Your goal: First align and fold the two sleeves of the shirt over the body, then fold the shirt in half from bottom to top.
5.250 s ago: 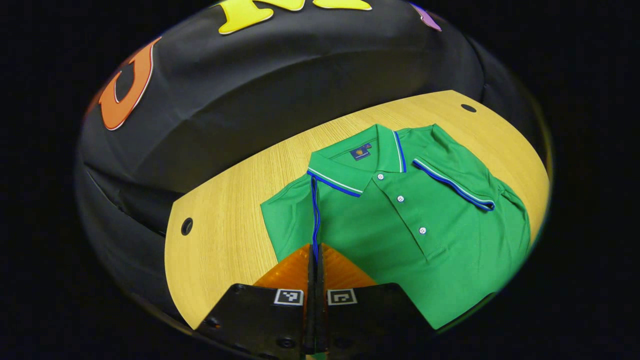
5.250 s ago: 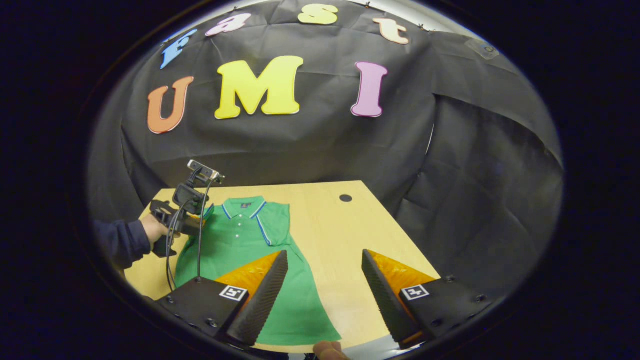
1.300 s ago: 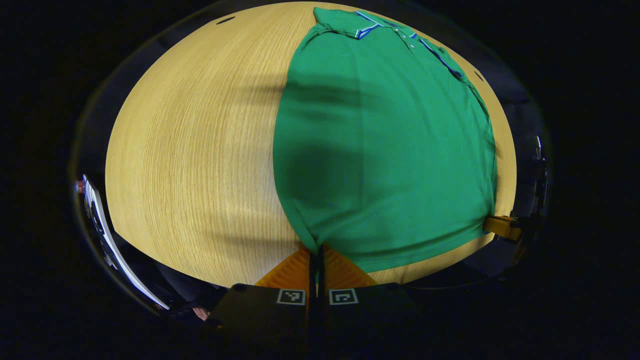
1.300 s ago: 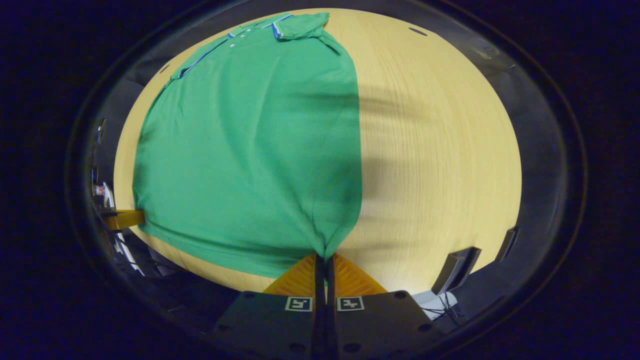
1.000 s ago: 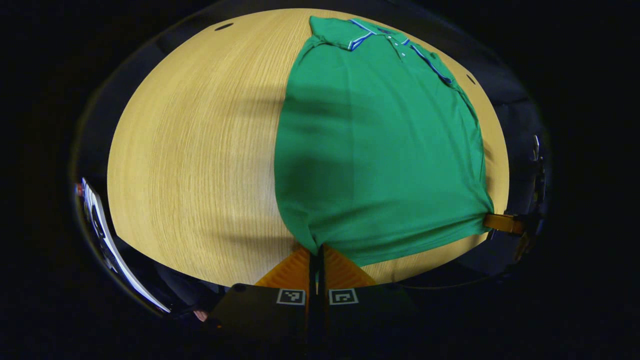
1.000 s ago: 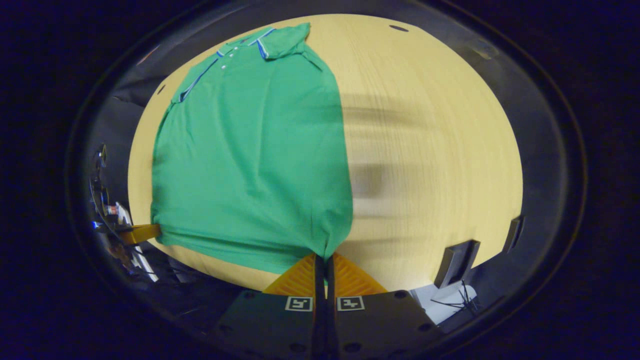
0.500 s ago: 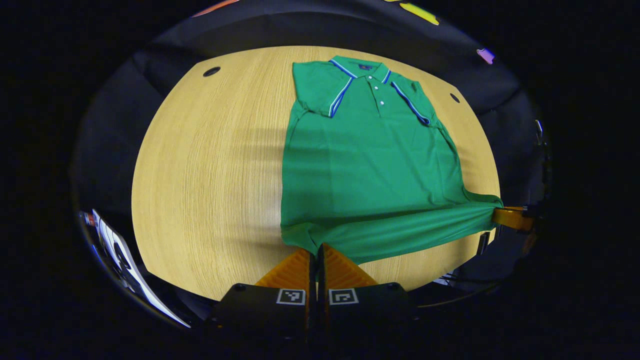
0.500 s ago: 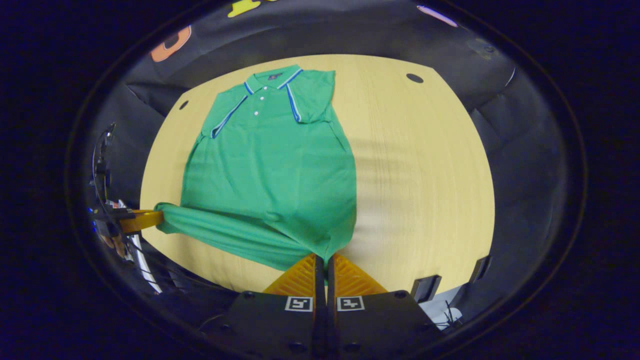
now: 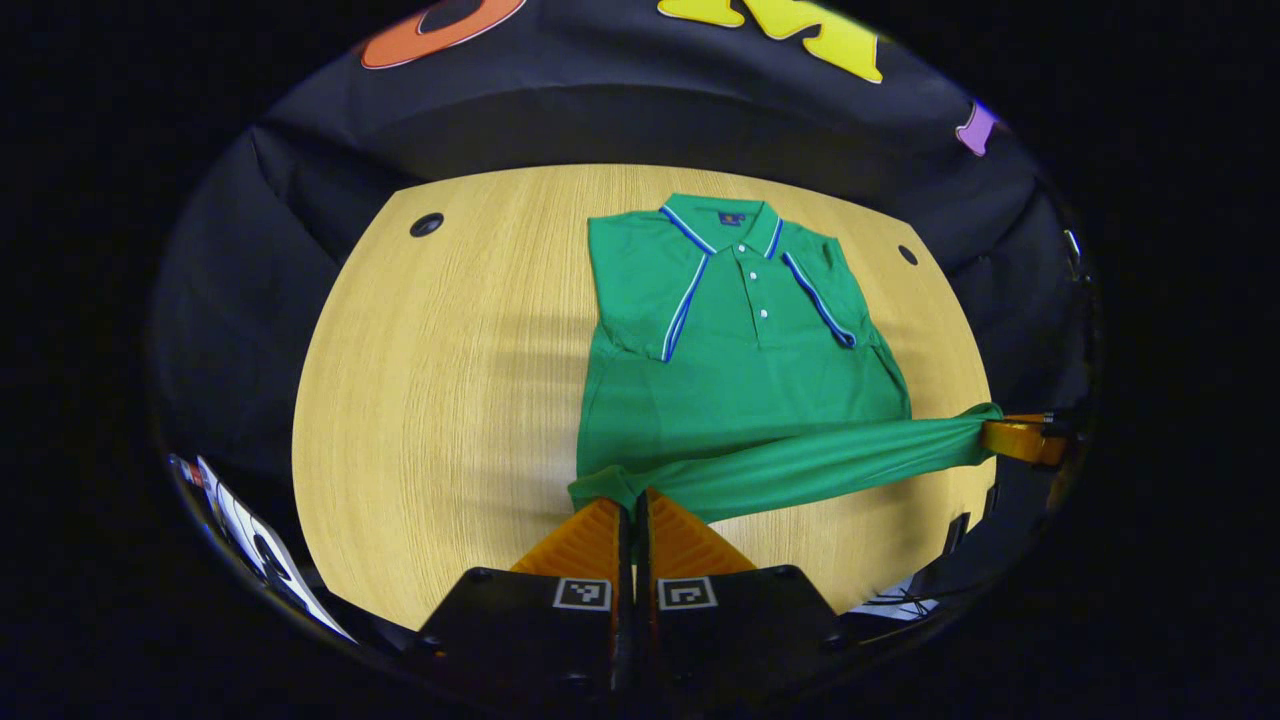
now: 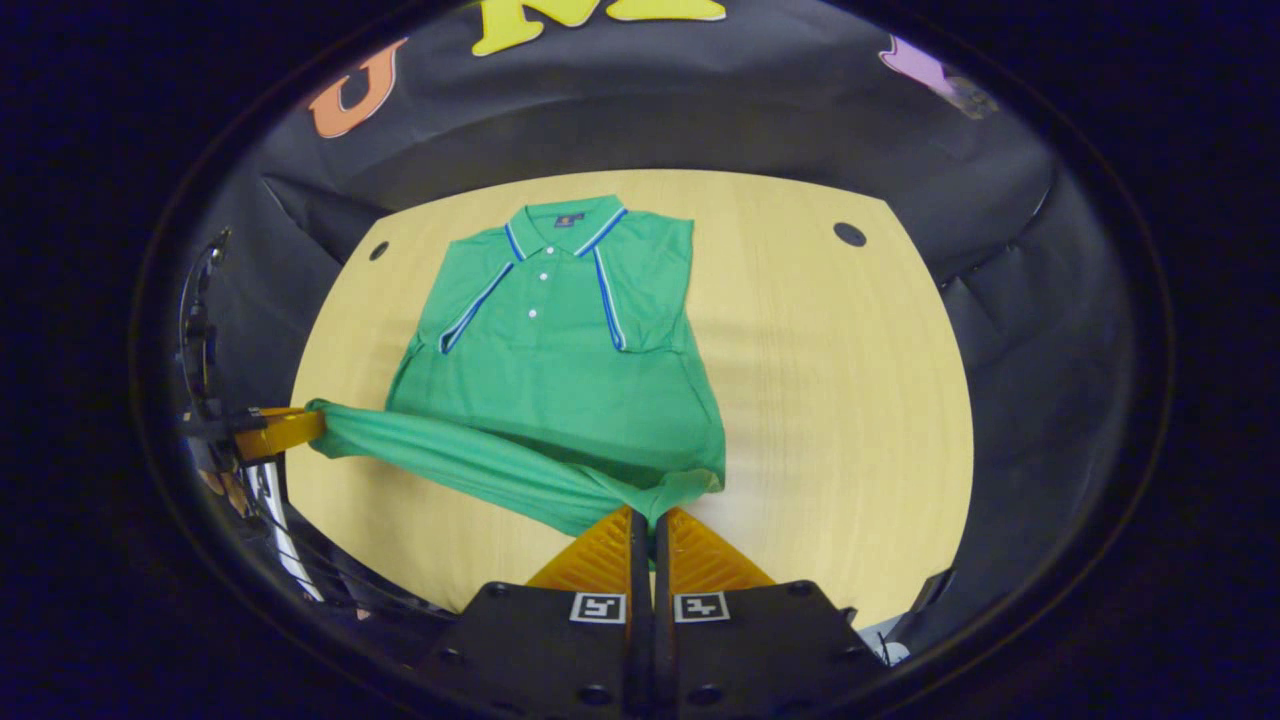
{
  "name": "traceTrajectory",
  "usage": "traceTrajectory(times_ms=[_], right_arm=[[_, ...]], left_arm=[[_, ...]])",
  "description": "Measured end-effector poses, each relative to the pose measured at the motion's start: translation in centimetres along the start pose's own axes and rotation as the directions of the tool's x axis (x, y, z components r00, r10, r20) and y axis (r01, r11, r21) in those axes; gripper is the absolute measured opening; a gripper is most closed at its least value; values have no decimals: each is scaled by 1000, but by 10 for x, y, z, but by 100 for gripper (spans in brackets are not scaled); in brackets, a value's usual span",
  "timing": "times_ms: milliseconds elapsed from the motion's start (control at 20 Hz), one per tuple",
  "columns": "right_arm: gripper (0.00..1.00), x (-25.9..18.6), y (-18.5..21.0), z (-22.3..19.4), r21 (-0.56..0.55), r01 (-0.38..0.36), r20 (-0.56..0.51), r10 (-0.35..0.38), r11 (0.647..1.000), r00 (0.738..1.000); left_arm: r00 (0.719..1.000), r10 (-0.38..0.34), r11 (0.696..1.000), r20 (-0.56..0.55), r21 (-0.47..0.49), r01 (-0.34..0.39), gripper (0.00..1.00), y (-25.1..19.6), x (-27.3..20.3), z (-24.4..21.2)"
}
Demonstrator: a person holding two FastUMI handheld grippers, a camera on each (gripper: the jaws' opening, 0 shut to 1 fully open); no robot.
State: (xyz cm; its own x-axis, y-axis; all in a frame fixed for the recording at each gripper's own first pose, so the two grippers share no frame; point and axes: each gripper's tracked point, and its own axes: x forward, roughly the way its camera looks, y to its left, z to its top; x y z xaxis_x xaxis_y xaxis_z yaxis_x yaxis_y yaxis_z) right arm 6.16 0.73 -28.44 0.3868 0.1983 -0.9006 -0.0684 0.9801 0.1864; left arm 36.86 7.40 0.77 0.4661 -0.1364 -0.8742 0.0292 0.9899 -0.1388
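Now both sleeves lie folded over the shirt on the table, and the left gripper and right gripper, each clamped on a hem corner, hold the hem taut crosswise, with the collar straight ahead.

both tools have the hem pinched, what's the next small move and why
Probably carry both hem corners forward together toward the collar. The left tool and right tool are each shut on a bottom corner of the shirt, the hem is lifted and taut between them, and both sleeves already lie folded over the body.
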Motion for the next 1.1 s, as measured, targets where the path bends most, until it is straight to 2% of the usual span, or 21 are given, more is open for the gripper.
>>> traceTrajectory(times_ms=[150,200,250,400,500,700,800,850,950,1000,1100], right_arm=[[3,2,-4,30,3,13,46,-13,1000,999],[0,4,-5,40,6,13,59,-13,1000,998],[3,6,-5,50,11,11,71,-12,1000,997],[3,19,-8,80,39,12,98,-16,999,995],[3,31,-9,97,54,14,118,-20,998,993],[3,61,-10,134,73,11,159,-22,997,987],[0,78,-12,159,53,16,210,-27,998,977],[3,88,-11,171,41,18,236,-27,999,971],[0,102,-9,195,25,13,288,-19,1000,958],[3,109,-8,208,17,12,313,-17,1000,950],[3,121,-6,230,-6,16,365,-13,1000,931]], left_arm=[[999,-18,1000,47,-23,19,3,11,-19,62],[998,-17,1000,63,-21,18,3,15,-19,78],[997,-14,1000,82,-15,15,3,15,-7,90],[993,-13,1000,118,-8,14,3,11,17,132],[992,-4,1000,129,-9,5,3,14,46,147],[986,13,999,166,-39,-7,3,17,91,148],[980,30,998,195,-56,-20,3,20,108,161],[977,38,998,210,-57,-26,3,21,115,170],[972,61,997,225,-64,-48,3,25,130,185],[970,69,997,234,-58,-57,3,27,138,193],[956,95,995,279,-45,-86,3,32,150,217]])
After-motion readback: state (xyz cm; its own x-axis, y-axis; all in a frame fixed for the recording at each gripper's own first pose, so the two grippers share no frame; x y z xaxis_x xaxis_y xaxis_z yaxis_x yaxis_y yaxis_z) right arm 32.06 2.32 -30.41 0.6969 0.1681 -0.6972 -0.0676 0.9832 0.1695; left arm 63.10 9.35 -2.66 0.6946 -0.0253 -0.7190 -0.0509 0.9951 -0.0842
